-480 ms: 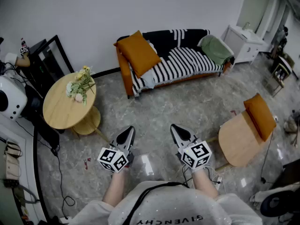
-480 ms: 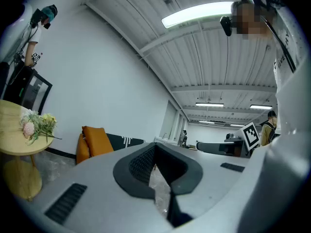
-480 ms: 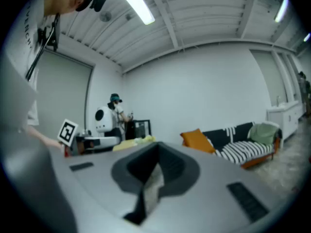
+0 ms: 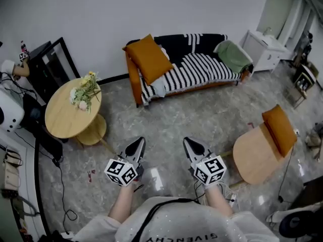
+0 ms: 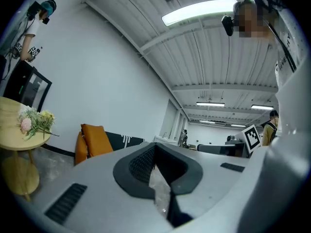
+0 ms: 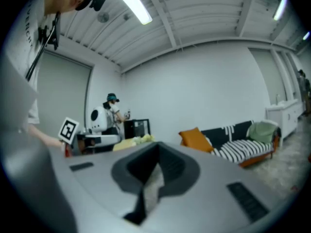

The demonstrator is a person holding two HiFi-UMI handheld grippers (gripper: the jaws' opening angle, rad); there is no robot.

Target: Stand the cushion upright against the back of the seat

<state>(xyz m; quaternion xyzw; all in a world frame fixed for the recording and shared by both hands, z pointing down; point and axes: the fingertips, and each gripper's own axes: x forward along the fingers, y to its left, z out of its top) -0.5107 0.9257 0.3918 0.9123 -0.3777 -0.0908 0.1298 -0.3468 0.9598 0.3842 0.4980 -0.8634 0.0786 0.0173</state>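
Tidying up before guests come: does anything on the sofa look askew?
The orange cushion at the left end of the sofa leans crooked, one corner pointing up, rather than standing square against the backrest.

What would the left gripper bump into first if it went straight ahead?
The left gripper would probably reach the black-and-white striped sofa first, just right of the orange square cushion on it; height is unclear.

Person wears a pale speckled tee (image 4: 227,225), short sleeves, black block lettering on the chest & a thin black strap (image 4: 154,216) running diag. over it. Left gripper (image 4: 137,142) & right gripper (image 4: 188,140): grey shells w/ dark pointed noses. Left cube (image 4: 121,171) & right cube (image 4: 210,169): white w/ black square markers.
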